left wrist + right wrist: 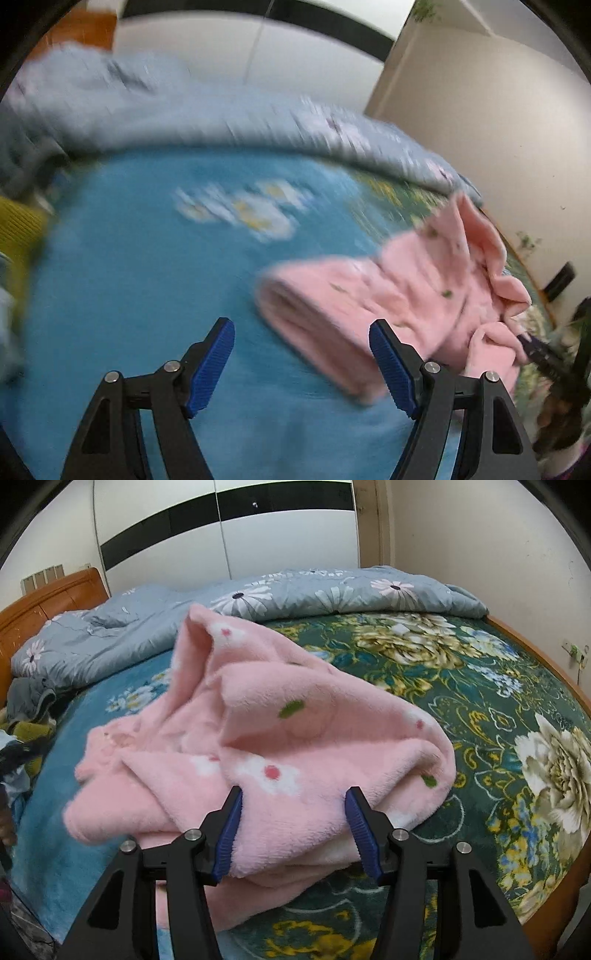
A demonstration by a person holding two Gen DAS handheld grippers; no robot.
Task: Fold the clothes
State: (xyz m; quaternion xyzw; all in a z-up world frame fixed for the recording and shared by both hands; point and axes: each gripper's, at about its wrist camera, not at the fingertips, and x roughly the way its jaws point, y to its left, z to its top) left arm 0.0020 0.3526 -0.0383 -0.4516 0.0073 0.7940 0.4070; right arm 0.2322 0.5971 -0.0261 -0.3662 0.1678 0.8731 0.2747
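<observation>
Both grippers hang over the bed. The left gripper gapes apart, empty, the pink fleece garment just right of it. The right gripper straddles the garment's near fold, jaws apart.

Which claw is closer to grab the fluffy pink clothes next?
The right claw. The fluffy pink flowered garment already bulges between its blue pads, jaws parted. The left claw stands open over bare blue blanket, the garment only beside one finger.

1 pink fleece garment, 1 grey floral quilt, 1 bed, 2 claws: left claw, right claw.
</observation>
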